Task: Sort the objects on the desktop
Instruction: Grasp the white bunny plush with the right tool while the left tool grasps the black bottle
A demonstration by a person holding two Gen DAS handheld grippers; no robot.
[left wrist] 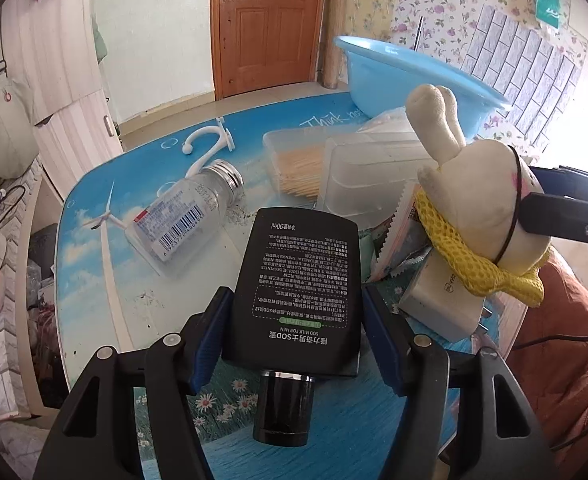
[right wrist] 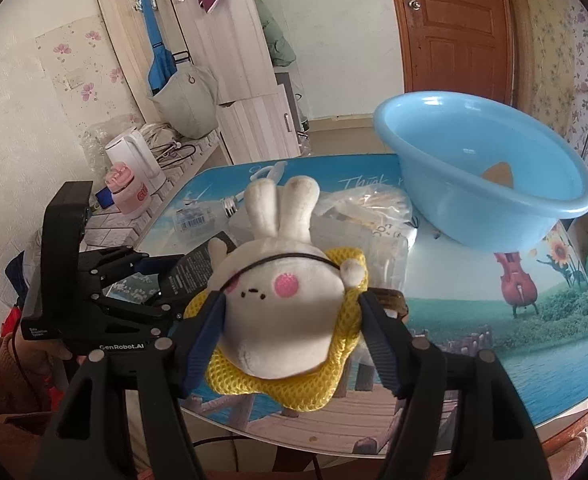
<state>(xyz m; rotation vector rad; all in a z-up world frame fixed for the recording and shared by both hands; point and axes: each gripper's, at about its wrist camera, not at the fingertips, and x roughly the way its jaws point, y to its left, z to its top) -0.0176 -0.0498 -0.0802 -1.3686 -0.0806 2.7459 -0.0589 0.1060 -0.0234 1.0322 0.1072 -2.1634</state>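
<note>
Above the table point(right wrist: 474, 328), fingers pinch bottle point(left wrist: 298, 280) — left — and plush rabbit point(right wrist: 281, 312); basin point(right wrist: 494, 216) holds something orange.

The black bottle point(left wrist: 298, 292) carries "SOD MILK FOR MEN", a line of Chinese characters ending in "SOD", and "90ml" at its far end, all upside down from the left wrist view. The clear jar point(left wrist: 181, 220) has a barcode label; its digits look like "6923770406493", though I can't be sure. The tabletop point(left wrist: 326, 120) print reads "Think", the rest hidden. The left gripper point(right wrist: 173, 280) body says "GenRobot.AI". The pink cup point(right wrist: 127, 194) shows red letters, perhaps "GU".
</note>
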